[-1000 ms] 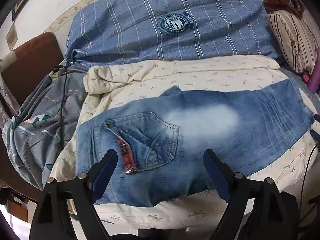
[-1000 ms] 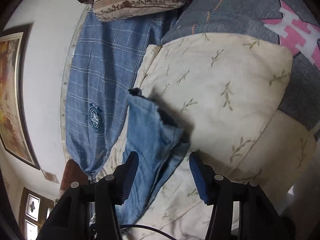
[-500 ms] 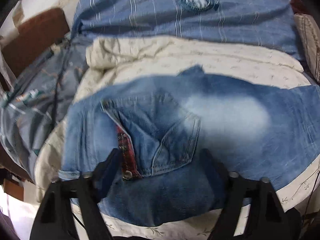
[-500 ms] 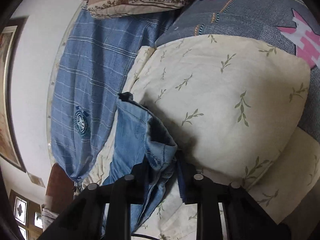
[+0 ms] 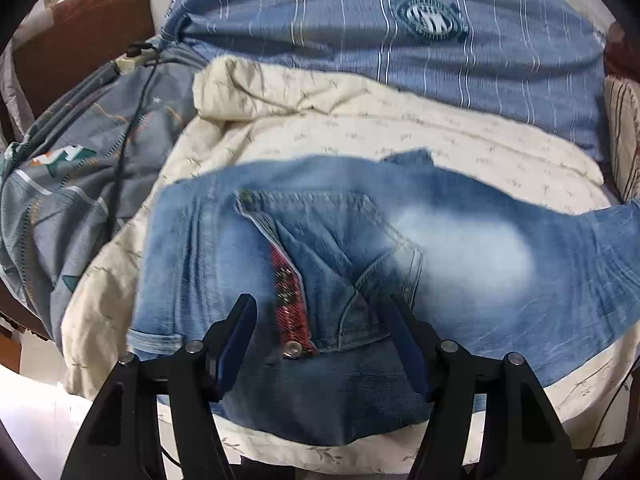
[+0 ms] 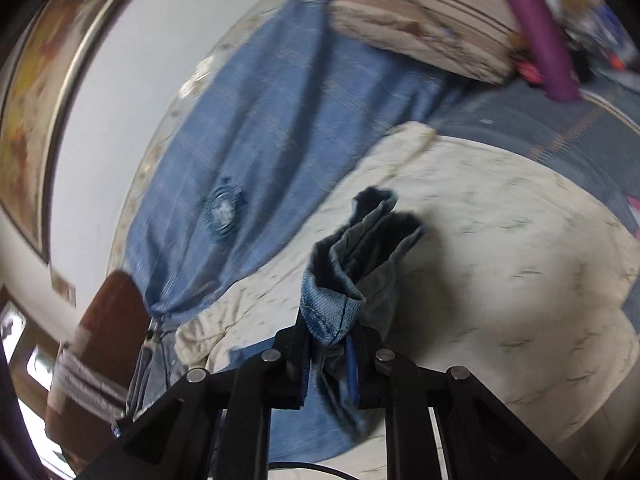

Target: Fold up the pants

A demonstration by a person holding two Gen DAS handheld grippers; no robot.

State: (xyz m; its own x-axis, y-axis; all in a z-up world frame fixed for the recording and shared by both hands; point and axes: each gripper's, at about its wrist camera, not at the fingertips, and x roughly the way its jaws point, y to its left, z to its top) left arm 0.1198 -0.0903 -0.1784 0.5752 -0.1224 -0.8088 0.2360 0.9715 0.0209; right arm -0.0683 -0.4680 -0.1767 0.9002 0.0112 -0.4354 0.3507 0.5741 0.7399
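Faded blue jeans [image 5: 460, 252] lie folded lengthwise on a cream leaf-print blanket [image 5: 360, 128], back pocket and red-trimmed flap facing up. My left gripper [image 5: 320, 320] is open, its fingers straddling the pocket near the waistband, close above the denim. My right gripper [image 6: 328, 336] is shut on the hem of the jeans' leg [image 6: 352, 280], lifted off the blanket; the bunched cuffs stick up past the fingers.
A blue plaid sheet [image 5: 400, 32] with a round emblem covers the bed behind the blanket. A grey patterned quilt [image 5: 60, 168] with a black cable lies at left. A striped pillow [image 6: 420, 28] and a purple object [image 6: 548, 52] sit at the bed's far end.
My right gripper closed on the leg hem and lifted it off the blanket. My left gripper moved forward and down over the back pocket, still open.
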